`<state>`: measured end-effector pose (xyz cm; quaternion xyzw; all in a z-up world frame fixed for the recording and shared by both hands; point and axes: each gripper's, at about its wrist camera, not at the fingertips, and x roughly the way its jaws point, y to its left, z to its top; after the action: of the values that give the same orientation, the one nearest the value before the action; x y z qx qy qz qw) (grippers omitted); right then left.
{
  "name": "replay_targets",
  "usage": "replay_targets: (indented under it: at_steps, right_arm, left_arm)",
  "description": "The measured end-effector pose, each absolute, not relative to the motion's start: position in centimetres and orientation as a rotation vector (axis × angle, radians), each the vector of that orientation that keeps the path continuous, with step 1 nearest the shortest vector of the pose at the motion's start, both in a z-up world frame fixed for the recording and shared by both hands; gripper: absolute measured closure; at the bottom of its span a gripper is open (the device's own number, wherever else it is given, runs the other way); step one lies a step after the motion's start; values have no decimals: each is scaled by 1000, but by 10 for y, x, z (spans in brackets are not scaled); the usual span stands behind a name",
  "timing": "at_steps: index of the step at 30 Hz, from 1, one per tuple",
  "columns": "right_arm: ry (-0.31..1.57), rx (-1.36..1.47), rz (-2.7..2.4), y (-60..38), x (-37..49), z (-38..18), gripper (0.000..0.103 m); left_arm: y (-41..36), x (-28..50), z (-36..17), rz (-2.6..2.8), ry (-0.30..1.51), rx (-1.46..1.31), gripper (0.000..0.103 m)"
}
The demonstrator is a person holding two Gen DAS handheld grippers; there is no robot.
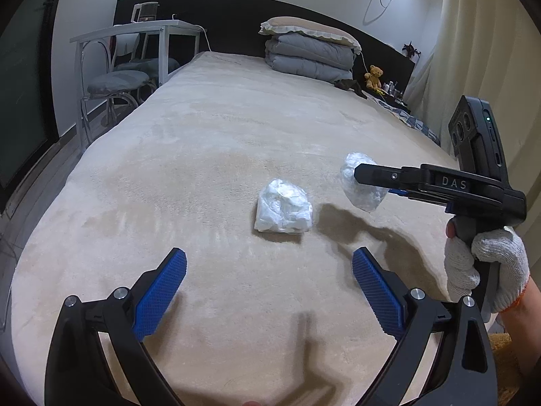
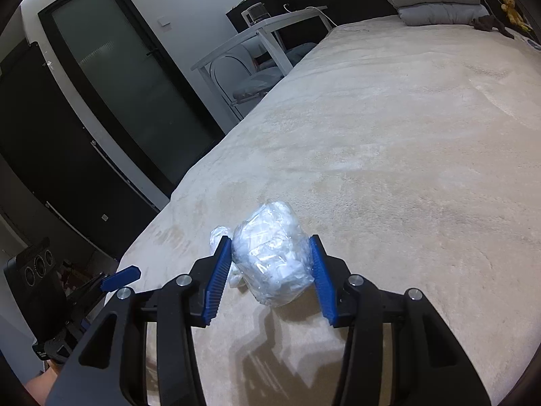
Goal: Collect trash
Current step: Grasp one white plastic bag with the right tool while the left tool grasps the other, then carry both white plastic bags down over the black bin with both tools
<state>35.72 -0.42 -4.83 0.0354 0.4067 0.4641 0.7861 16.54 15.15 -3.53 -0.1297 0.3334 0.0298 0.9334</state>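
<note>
Crumpled clear plastic forms the wad (image 2: 274,257) that the right gripper (image 2: 272,267) pinches between its blue ribbed pads (image 2: 218,279), one pad pressed against each side. In the left wrist view this wad (image 1: 363,186) hangs clear of the bed (image 1: 203,155), casting a dark shadow on the cover below it. A gloved hand (image 1: 487,270) grips the handle of the right gripper (image 1: 358,174) near the bed's right edge.

A second wad (image 1: 283,211) of white plastic lies flat on the beige plush cover, near the middle of the bed's width and toward its foot, just left of the lifted one and apart from it. From the right wrist only a small part of the second wad (image 2: 218,233) peeks out behind the left pad.

Nearer the foot, the left gripper (image 1: 269,280) hovers with its blue pads spread wide and nothing between them; the second wad lies just beyond its tips.

Toward the head of the bed sits a folded grey quilt (image 1: 309,57) with a pillow (image 1: 307,30) on top, and a teddy bear (image 1: 373,76) by the right edge. A white desk (image 1: 135,34) and a chair (image 1: 115,84) stand beside the left edge.
</note>
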Motion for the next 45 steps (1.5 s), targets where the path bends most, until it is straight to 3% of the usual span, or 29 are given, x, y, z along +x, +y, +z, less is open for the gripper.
replay_targets:
  at_steps: [12,17,24,26,30,45]
  right_arm:
    - [883,66,933,-54,338,-33,56]
    - [886,55,890,-74,331,-29,56]
    - [913,62,854,-93,331,-29,56]
    - [913,58,849,-98,331,-29,56]
    - [912,59,841,-104,330,-27,56]
    - [926,48,829,-109,324,-30,56]
  left_arm:
    - [137,208,-41,71,714,-227,8]
    - [135,229,-46,78,744,-213,18]
    - [129,261,-63,107,804,-156,24]
    - [129,270,-68,115,831,-146,37]
    - [133,278,-74,144,860,-154,52]
    - [113,268,-57,133,827,-131,58]
